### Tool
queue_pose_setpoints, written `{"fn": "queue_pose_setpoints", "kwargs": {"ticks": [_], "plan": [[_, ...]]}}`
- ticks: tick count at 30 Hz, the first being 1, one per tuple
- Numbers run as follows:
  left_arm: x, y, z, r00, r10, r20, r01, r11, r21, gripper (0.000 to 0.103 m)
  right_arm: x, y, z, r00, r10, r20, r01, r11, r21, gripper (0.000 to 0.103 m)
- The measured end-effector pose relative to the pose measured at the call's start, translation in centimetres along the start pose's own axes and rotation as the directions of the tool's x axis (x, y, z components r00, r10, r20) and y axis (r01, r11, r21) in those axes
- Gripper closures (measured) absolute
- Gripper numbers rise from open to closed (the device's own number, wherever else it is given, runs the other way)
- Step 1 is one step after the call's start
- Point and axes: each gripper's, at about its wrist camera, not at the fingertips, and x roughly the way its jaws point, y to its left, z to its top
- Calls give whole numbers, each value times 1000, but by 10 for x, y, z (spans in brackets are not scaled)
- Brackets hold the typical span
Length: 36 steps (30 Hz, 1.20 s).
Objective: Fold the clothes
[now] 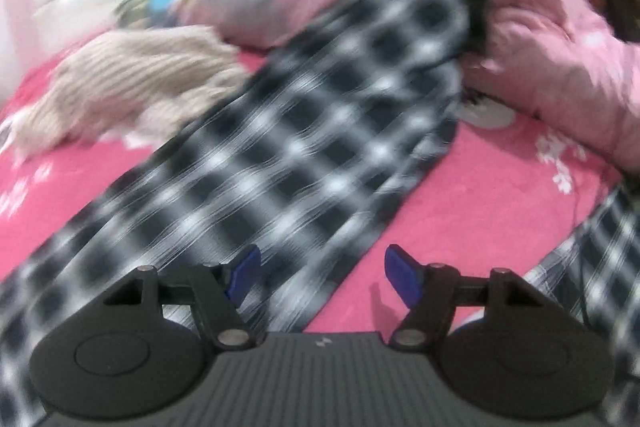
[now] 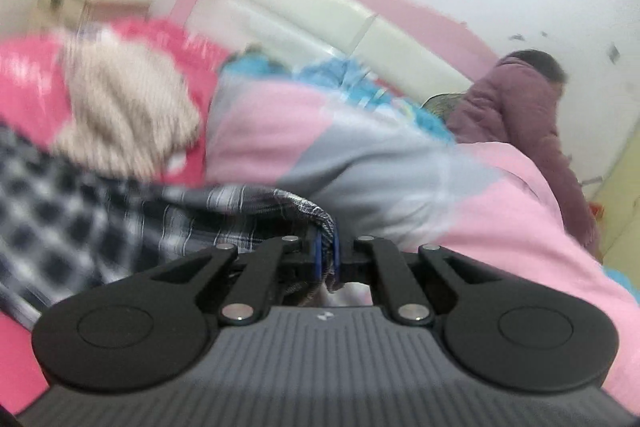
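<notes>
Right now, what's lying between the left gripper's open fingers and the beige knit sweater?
The checked garment, stretched over the pink sheet, lies between the left gripper and the beige sweater in the left wrist view.

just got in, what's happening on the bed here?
Clothes folding, mid-move and blurry. The right tongs are shut on an edge of the black-and-white checked garment, which stretches up across the pink bedsheet. The left tongs are open above the same garment, gripping nothing. A beige knit sweater lies unfolded further back, beside a pink and grey quilt. Another person in a mauve jacket is by the headboard.
</notes>
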Motion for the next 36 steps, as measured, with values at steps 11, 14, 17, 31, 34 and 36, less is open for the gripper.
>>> {"fn": "queue_pose_setpoints", "kwargs": {"ticks": [11,14,17,31,34,36], "plan": [[-88,74,-36,996,65,60,-43,950,-311,33,-183,21,7,977,159,141,-156,987,-30,99],[-105,84,-45,995,79,58,-55,939,-341,32,-239,31,-18,948,289,134,-278,956,-91,99],[-117,89,-55,994,93,49,-70,935,-348,32,-274,49,-51,924,381,31,-372,916,-146,99],[-115,26,-63,999,26,-22,-30,983,-180,31,-286,156,-188,694,553,-462,-664,739,-115,85],[-109,12,-65,999,5,-51,-12,990,-144,30,-286,149,-190,639,588,-496,-682,731,-11,78],[-105,7,-66,998,6,-68,-15,992,-128,30,-282,137,-185,582,635,-508,-709,702,67,76]]}}
